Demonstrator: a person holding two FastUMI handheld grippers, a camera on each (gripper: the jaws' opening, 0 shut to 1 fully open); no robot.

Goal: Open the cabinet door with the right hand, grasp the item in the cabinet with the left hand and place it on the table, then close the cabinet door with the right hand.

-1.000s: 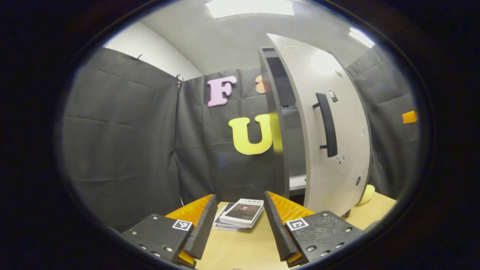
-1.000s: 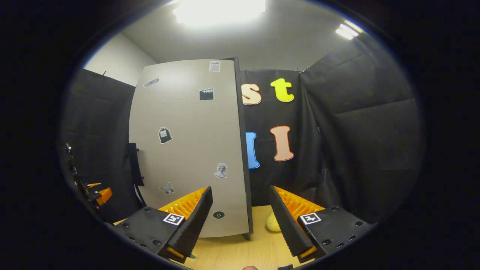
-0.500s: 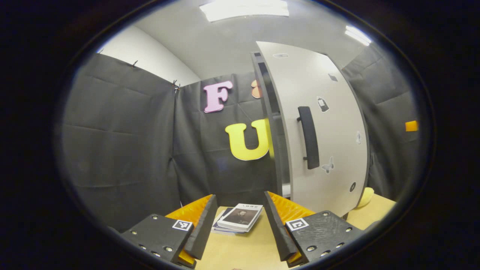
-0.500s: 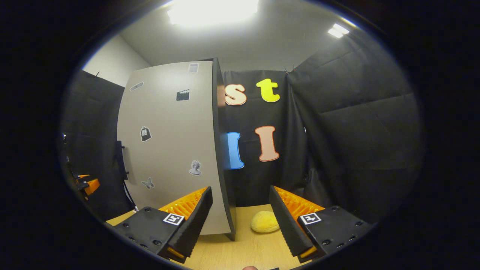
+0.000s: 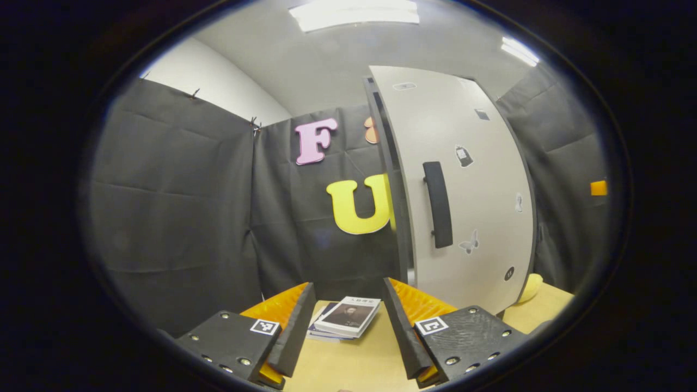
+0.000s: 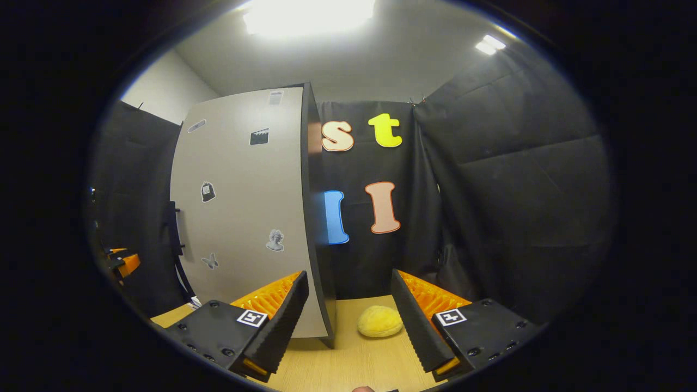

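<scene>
Black cloth is hanging on every side of a pale wooden table (image 5: 354,365), whose smooth top is lying bare between the fingers in both views; the grey cabinet door (image 5: 468,185) is standing nearly flush with the cabinet's dark front edge in the left gripper view, a thin gap showing along that edge; its flat face is carrying small stickers and a black bar handle (image 5: 438,204), upright and well above the table. The left gripper (image 5: 348,326) is hovering with its jaws wide apart, gripping nothing; between its fingers, farther off, a stack of books (image 5: 346,317) is lying flat on the table left of the cabinet, the top one tilted across the one beneath. The right gripper (image 6: 348,321) is likewise spread wide and empty, clear of the door; a soft, rounded yellow object (image 6: 380,321) is resting on the table just right of the cabinet's lower corner, with open tabletop around it.
</scene>
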